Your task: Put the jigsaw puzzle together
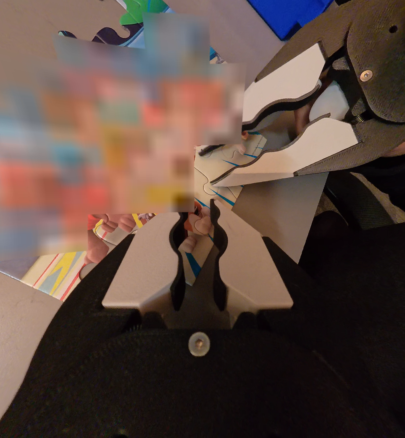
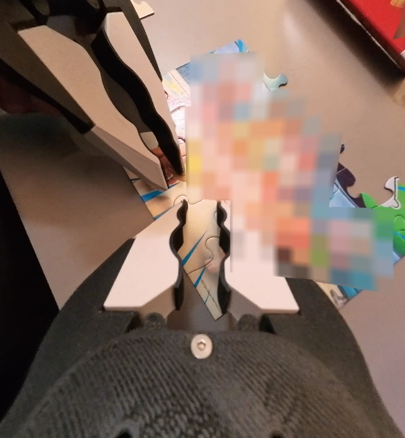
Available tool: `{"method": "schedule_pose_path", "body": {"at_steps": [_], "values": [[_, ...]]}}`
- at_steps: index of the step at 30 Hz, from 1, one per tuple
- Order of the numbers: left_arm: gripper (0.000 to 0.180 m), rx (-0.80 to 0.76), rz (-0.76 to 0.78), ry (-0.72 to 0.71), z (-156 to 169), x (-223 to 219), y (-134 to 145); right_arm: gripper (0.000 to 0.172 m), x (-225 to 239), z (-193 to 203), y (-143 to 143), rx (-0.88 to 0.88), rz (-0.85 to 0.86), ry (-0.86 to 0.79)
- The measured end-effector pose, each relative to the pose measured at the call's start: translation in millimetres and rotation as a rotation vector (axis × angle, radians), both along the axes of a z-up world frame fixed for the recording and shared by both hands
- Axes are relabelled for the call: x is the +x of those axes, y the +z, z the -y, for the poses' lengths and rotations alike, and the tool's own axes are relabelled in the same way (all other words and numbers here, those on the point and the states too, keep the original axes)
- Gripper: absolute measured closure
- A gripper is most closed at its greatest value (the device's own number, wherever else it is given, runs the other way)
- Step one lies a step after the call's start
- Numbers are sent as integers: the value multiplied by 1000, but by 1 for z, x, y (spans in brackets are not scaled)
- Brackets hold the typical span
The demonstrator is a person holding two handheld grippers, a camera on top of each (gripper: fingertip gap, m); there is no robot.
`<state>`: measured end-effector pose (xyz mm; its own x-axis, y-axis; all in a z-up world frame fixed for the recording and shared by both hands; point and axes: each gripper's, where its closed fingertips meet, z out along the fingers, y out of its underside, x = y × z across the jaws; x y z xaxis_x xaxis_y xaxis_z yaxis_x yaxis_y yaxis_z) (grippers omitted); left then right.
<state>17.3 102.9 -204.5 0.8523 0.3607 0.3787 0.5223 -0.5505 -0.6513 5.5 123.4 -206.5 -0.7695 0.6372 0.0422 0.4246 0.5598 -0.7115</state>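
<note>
Puzzle (image 1: 223, 170) lies flat on the grey worktop (image 1: 275, 213), partly assembled, its corner near the worktop's edge. I take that puzzle as my landmark.

My left gripper (image 1: 195, 211) hangs just over the puzzle's near edge, its dark wavy fingers (image 1: 217, 227) a little apart with the printed pieces showing through the gap. I see nothing clamped between them; it looks released, its tips close to the puzzle surface.

My right gripper (image 2: 201, 206) hovers over the puzzle's pale corner with the blue streaks, its fingers (image 2: 223, 227) also parted, and the puzzle surface shows between them. It pinches nothing that I can see. In the left wrist view its lower tip sits right at a piece's seam; whether it touches I cannot tell.

Beyond the puzzle, loose green pieces (image 2: 386, 213) join its far side. A red box (image 2: 374, 30) sits well past the puzzle, and a blue box (image 1: 287, 16) too.
</note>
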Motion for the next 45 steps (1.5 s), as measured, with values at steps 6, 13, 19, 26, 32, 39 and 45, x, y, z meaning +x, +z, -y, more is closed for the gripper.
{"method": "schedule_pose_path", "body": {"at_steps": [6,13,19,26,32,39,45], "values": [[164,5,4,3,1,1,0,147,3,-16,9,-16,13,-39],[165,13,12,4,1,0,0,145,7,-27,8,-66,38,-88],[165,12,12,5,1,0,0,146,6,-25,6,-68,37,-84],[165,14,13,7,1,0,0,147,0,-25,6,-57,19,-93],[165,17,12,8,1,1,0,149,2,-24,1,-47,17,-92],[165,18,13,6,1,1,0,141,3,-37,1,-26,-21,-137],[165,24,16,12,1,1,0,139,5,-49,2,-118,36,-219]]}}
